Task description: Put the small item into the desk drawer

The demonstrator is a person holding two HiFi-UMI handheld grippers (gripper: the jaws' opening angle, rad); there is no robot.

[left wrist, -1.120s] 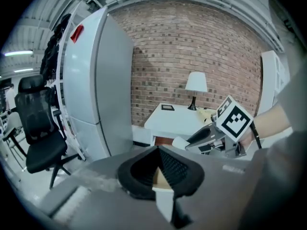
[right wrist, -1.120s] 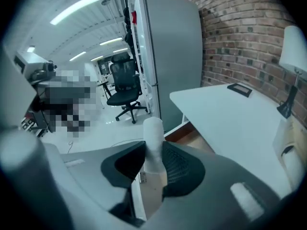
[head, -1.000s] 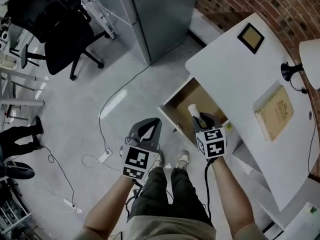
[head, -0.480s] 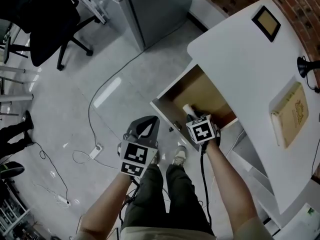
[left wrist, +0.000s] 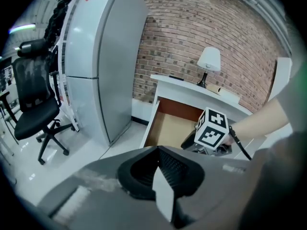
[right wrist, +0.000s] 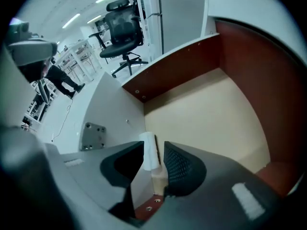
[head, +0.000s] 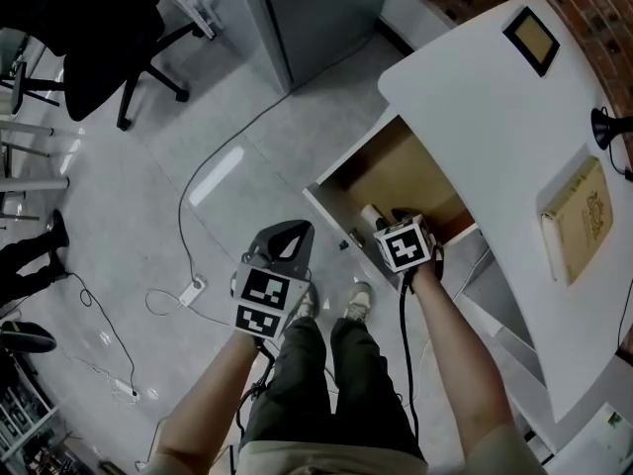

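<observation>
The desk drawer (head: pixel 396 171) stands pulled out, its pale wooden floor bare. My right gripper (head: pixel 381 224) is inside its front corner. A small white cylinder (head: pixel 372 214) stands between the jaws, which are opening. In the right gripper view the cylinder (right wrist: pixel 149 150) leans by the left jaw, with a dark gap to the right pad, just above the drawer floor (right wrist: pixel 211 114). My left gripper (head: pixel 287 234) hangs over the floor left of the drawer, shut and holding nothing (left wrist: pixel 158 152).
The white desk (head: pixel 475 117) carries a book (head: pixel 579 216), a black lamp base (head: pixel 603 127) and a small picture frame (head: pixel 534 38). A grey cabinet (head: pixel 307 8) and an office chair (head: pixel 89 47) stand behind. Cables and a power strip (head: pixel 188 293) lie on the floor.
My right gripper has gone down with the white cylinder from above the drawer's front into its front corner. The left gripper has stayed about where it was.
</observation>
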